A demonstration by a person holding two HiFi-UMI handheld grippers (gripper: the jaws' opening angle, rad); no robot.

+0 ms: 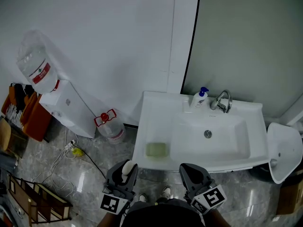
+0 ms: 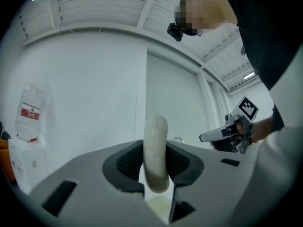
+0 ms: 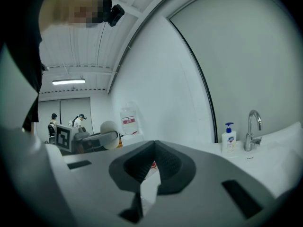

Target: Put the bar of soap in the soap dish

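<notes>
Soap [image 1: 127, 166] is what we look for first, and in the head view we find the pale oval bar standing on edge between the jaws of the left gripper [image 1: 126, 172], low in the frame. It sits just in front of the near left corner of the white sink [image 1: 152, 109]. The green soap dish [image 1: 156, 149] lies on the sink's left ledge, apart from the bar and with nothing in it. The right gripper [image 1: 191, 170] hangs beside the left one, before the middle of the sink's front edge. At the back of the sink we see a pump bottle [image 1: 199, 98] just beside the faucet [image 1: 222, 101].

In the left gripper view we see the jaws partly apart, and both ribbed pads [image 2: 130, 162] press on the flat sides of the soap [image 2: 156, 150]. The bar rises above the jaw tips. The right gripper [image 2: 226, 133] shows off to the right.

In the right gripper view we see the two jaws of the right gripper [image 3: 153, 145] brought together at their tips, and nothing is caught between them. To the left, the left gripper [image 3: 105, 135] carries the soap [image 3: 110, 128]. The pump bottle [image 3: 229, 137] and faucet [image 3: 253, 129] stand to the right.
</notes>
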